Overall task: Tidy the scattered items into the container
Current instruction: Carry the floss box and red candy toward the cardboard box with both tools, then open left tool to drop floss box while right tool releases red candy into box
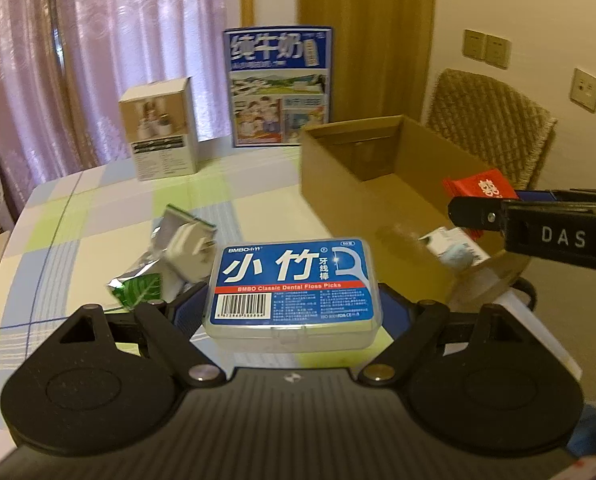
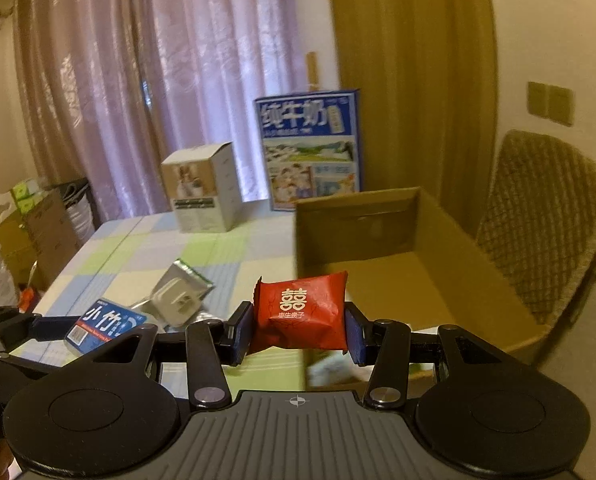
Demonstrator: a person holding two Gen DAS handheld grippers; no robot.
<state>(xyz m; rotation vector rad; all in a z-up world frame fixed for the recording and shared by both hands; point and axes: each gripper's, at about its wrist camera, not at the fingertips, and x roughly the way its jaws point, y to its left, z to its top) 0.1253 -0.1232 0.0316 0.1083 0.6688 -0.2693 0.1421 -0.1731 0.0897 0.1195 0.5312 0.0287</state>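
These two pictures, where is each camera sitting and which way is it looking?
Left wrist: rides on the left claw, looking forward and down past the floss box it grips toward the cardboard box; the right claw shows at the side.
Right wrist: rides on the right claw, which grips a red candy.
Both share the cardboard box, milk carton and table.

I'm seeing a blue-and-white floss box (image 1: 291, 292), a red packet (image 2: 301, 312) lettered in gold, a plain brown carton (image 1: 378, 168), a green, blue and cream checked tablecloth (image 1: 109, 216), and pale lilac curtains (image 1: 97, 52).
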